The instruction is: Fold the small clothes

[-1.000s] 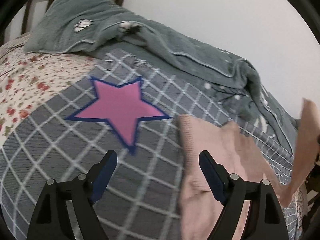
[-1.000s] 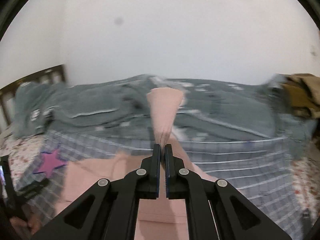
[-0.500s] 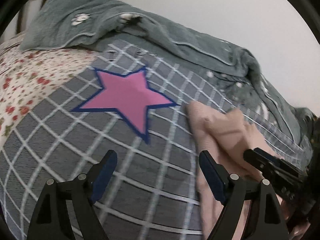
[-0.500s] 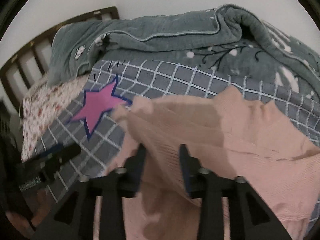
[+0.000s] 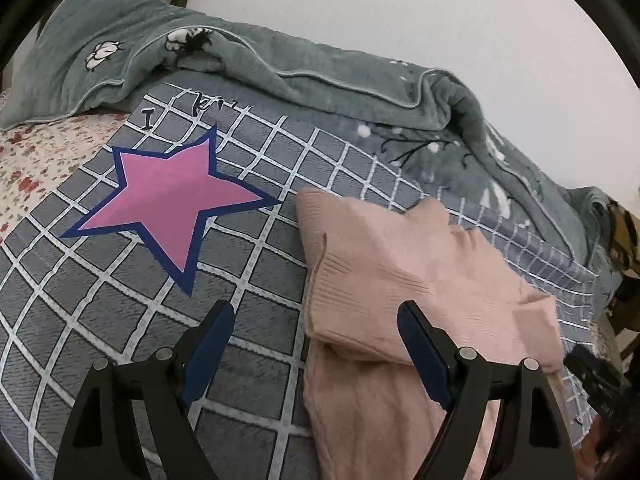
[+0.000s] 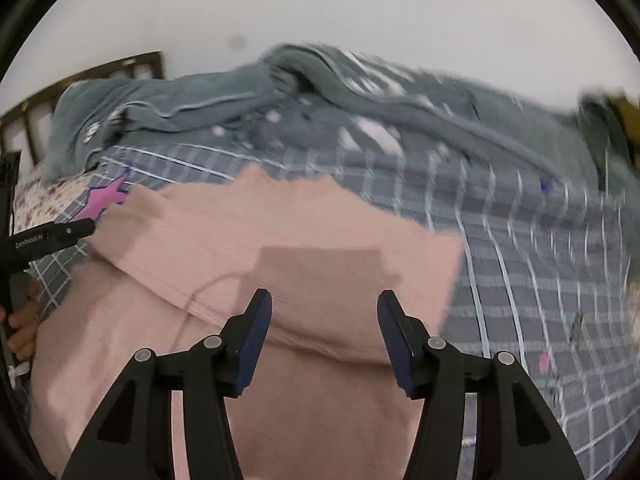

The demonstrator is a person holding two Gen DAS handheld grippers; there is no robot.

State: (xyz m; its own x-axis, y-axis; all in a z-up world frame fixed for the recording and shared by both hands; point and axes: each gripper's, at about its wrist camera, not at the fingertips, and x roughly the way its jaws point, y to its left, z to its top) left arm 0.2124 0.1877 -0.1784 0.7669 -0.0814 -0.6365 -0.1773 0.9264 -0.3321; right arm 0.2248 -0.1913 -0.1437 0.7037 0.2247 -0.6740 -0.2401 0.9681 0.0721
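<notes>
A pink knitted garment (image 5: 404, 280) lies on the grey checked blanket (image 5: 248, 264), with one part folded over the rest. In the right wrist view the pink garment (image 6: 304, 240) fills the middle, and its folded flap lies flat. My left gripper (image 5: 316, 328) is open over the garment's left edge, with nothing gripped. My right gripper (image 6: 324, 312) hovers above the folded flap; its jaws are opening and nothing is between them. The left gripper's tip (image 6: 76, 230) shows at the left edge of the right wrist view.
A pink star (image 5: 168, 200) is printed on the blanket left of the garment. A rumpled grey-green quilt (image 5: 320, 80) lies along the far side by the wall. A floral sheet (image 5: 36, 152) and a wooden headboard (image 6: 80, 80) are at the left.
The right gripper held a pink flap up high, brought it down over the garment and let go; its jaws went from shut to open. The left gripper shifted slightly.
</notes>
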